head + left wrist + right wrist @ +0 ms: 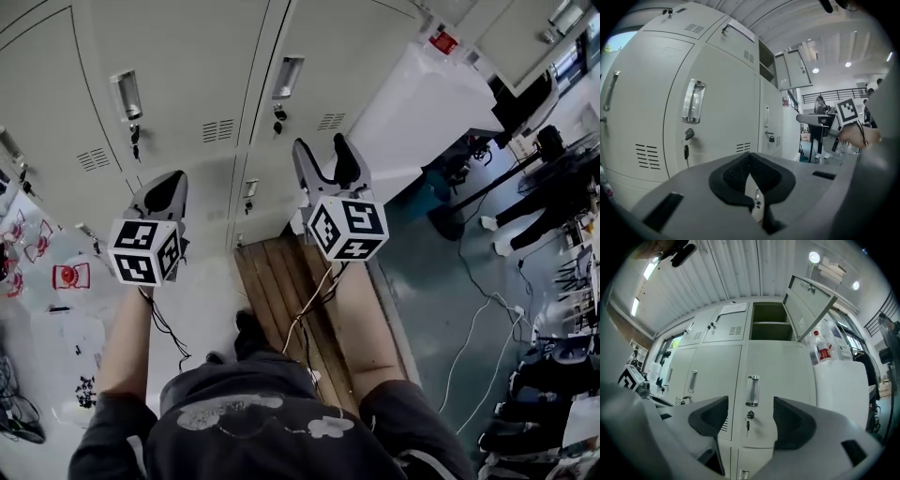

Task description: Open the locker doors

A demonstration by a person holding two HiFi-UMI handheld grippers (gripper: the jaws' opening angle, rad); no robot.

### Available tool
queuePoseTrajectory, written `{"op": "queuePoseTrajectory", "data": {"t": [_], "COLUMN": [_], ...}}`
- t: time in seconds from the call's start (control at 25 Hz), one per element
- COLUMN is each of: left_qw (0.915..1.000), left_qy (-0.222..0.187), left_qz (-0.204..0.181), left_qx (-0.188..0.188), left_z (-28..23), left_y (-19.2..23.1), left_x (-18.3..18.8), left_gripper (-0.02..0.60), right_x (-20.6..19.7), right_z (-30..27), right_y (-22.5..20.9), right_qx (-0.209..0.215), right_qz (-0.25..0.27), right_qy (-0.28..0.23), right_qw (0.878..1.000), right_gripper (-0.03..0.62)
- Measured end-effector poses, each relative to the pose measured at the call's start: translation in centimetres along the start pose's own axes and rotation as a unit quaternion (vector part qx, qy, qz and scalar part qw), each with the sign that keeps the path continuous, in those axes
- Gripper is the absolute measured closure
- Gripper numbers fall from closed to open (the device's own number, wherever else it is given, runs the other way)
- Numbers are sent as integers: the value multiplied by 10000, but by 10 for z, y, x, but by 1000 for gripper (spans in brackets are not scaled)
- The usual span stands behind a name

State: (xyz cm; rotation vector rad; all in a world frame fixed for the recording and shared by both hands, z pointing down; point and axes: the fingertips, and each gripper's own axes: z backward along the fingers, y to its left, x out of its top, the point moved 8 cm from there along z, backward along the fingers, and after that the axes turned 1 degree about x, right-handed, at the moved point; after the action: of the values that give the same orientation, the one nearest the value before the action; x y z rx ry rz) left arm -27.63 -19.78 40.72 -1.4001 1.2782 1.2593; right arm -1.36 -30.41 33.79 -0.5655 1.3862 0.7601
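Grey lockers [187,56] fill the wall ahead of the right gripper [750,416] and the left gripper [751,161]. I hold the right gripper with its jaws wide apart and empty. A door handle [752,391] sits framed between them, ahead and not yet touched, with the key [748,423] just below it. I judge that this alignment sets up a grasp on that handle. The left gripper's jaws are pressed together on nothing, and another handle [693,101] lies ahead and to its left, so I judge it to be parked. Above the right gripper, one upper door [808,305] already stands open.
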Motion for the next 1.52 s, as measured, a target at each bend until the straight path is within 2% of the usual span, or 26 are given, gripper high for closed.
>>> {"op": "queuePoseTrajectory", "data": {"t": [0.32, 0.6, 1.0, 1.52], "left_qw": [9995, 9981, 9970, 9972], "left_qy": [-90, -204, -175, -166], "left_qz": [-151, -218, -245, -141], "left_qx": [260, 545, 708, 715], "left_z": [-33, -53, -74, -82], "left_y": [-3, -2, 1, 3], "left_x": [23, 35, 35, 34], "left_gripper": [574, 574, 574, 574], "right_x": [-9, -9, -18, -17], "right_z": [-67, -112, -153, -167], "right_y": [4, 7, 6, 10], "right_qx": [688, 1110, 1339, 1246], "right_qz": [-66, -64, -227, -423], "right_qy": [-171, -324, -358, -448], "right_qw": [9975, 9933, 9901, 9903], "right_gripper": [295, 295, 296, 296]}}
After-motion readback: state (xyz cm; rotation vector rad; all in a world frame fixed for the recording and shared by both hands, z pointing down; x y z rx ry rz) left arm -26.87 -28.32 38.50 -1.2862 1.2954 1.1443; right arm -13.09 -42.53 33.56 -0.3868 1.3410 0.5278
